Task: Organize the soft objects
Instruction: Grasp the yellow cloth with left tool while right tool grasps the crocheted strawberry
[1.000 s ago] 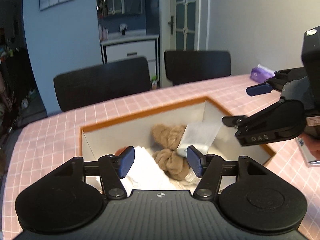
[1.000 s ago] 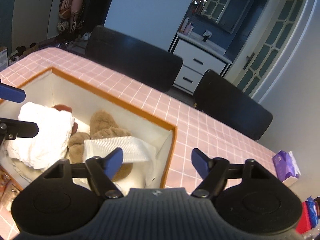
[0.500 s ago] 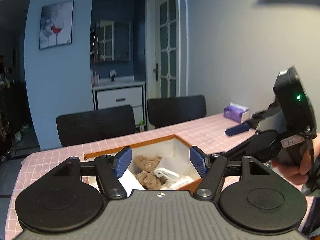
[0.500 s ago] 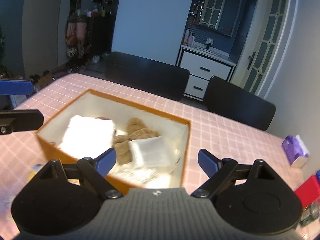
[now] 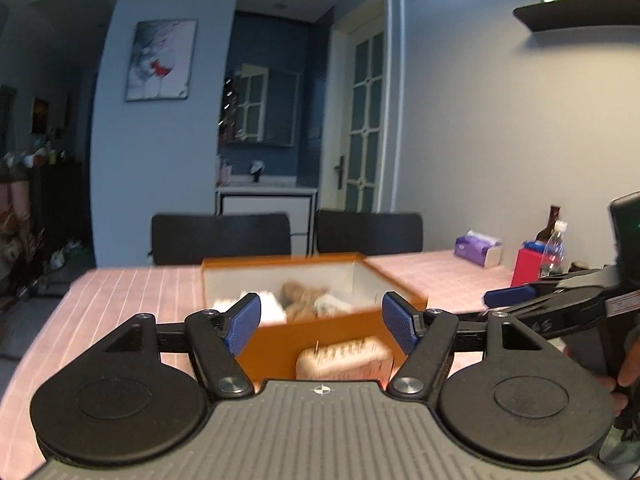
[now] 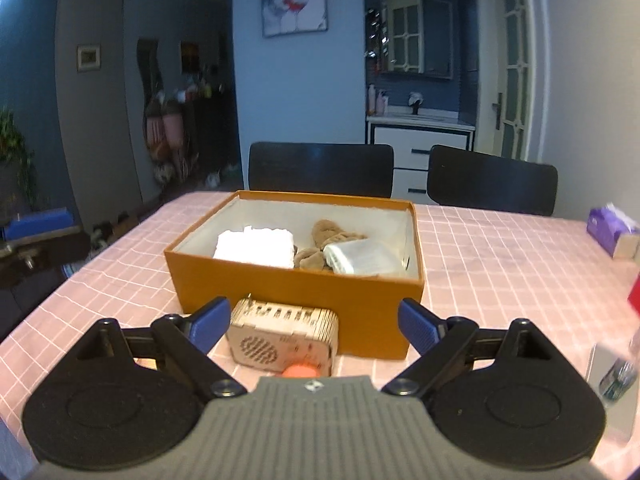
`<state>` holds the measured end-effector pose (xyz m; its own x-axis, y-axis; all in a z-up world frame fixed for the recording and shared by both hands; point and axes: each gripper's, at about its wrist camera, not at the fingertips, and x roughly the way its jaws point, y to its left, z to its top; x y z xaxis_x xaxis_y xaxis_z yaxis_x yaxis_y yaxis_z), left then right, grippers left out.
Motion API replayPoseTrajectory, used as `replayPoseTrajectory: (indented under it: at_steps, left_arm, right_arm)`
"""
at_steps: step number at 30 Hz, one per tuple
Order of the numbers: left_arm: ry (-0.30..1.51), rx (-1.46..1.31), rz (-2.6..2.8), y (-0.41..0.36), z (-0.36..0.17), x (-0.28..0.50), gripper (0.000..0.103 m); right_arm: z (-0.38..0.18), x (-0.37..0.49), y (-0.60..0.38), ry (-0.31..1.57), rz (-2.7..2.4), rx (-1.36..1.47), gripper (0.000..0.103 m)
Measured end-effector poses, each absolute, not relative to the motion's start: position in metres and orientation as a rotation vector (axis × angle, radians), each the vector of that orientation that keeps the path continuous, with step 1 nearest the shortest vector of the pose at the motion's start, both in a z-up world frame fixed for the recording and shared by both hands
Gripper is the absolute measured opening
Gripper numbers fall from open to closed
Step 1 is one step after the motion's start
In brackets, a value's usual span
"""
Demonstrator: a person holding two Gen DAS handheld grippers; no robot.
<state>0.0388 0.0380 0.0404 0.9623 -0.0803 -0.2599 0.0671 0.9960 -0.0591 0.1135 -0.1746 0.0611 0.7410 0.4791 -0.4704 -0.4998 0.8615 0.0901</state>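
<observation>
An orange box (image 6: 296,280) stands on the pink checked table. Inside lie a folded white towel (image 6: 254,246), a brown plush piece (image 6: 328,236) and a folded white cloth (image 6: 364,260). The same box (image 5: 320,336) shows blurred in the left wrist view. My right gripper (image 6: 314,322) hangs open and empty, short of the box's near wall. My left gripper (image 5: 322,320) is on the box's near side too, jaws opening with nothing between them. A small wooden slatted box (image 6: 280,336) sits against the orange box's front.
Two black chairs (image 6: 320,168) stand at the table's far side. A purple tissue pack (image 6: 612,232) lies at the far right, with a red box (image 5: 528,266) and a clear bottle (image 5: 554,248) nearby. Pink tablecloth (image 6: 500,260) stretches right of the box.
Both grippers have pulled back from above the box's inside to its near side and tipped up to a flatter angle. Their jaws stand wider. The wooden slatted box has come into view.
</observation>
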Motion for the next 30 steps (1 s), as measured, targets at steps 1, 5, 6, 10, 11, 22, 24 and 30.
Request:
replayPoseTrajectory:
  at_steps: [1, 5, 6, 10, 11, 22, 24, 30]
  left_arm:
    - [0.276, -0.057, -0.069, 0.038, 0.032, 0.035, 0.081]
    - [0.332, -0.07, -0.052, 0.038, 0.0, 0.022, 0.081]
    - [0.351, -0.063, -0.043, 0.036, -0.008, 0.022, 0.081]
    - [0.417, -0.04, 0.003, 0.03, -0.037, 0.021, 0.081]
    - [0.426, -0.031, 0.009, 0.027, -0.04, 0.023, 0.081]
    - [0.498, 0.123, 0.085, 0.007, -0.079, 0.035, 0.059]
    - [0.504, 0.171, 0.096, 0.001, -0.083, 0.037, 0.05]
    - [0.505, 0.247, 0.103, -0.009, -0.089, 0.038, 0.033]
  right_arm:
    - [0.054, 0.109, -0.176, 0.504, 0.529, -0.031, 0.089]
    - [0.022, 0.094, -0.182, 0.522, 0.499, 0.028, 0.089]
    - [0.015, 0.091, -0.182, 0.523, 0.49, 0.029, 0.089]
    - [-0.011, 0.083, -0.18, 0.533, 0.462, -0.003, 0.089]
    - [-0.017, 0.082, -0.178, 0.542, 0.46, -0.007, 0.089]
    - [-0.043, 0.086, -0.169, 0.611, 0.486, -0.018, 0.089]
    - [-0.045, 0.088, -0.167, 0.628, 0.489, -0.017, 0.089]
    - [-0.05, 0.092, -0.162, 0.649, 0.497, -0.017, 0.089]
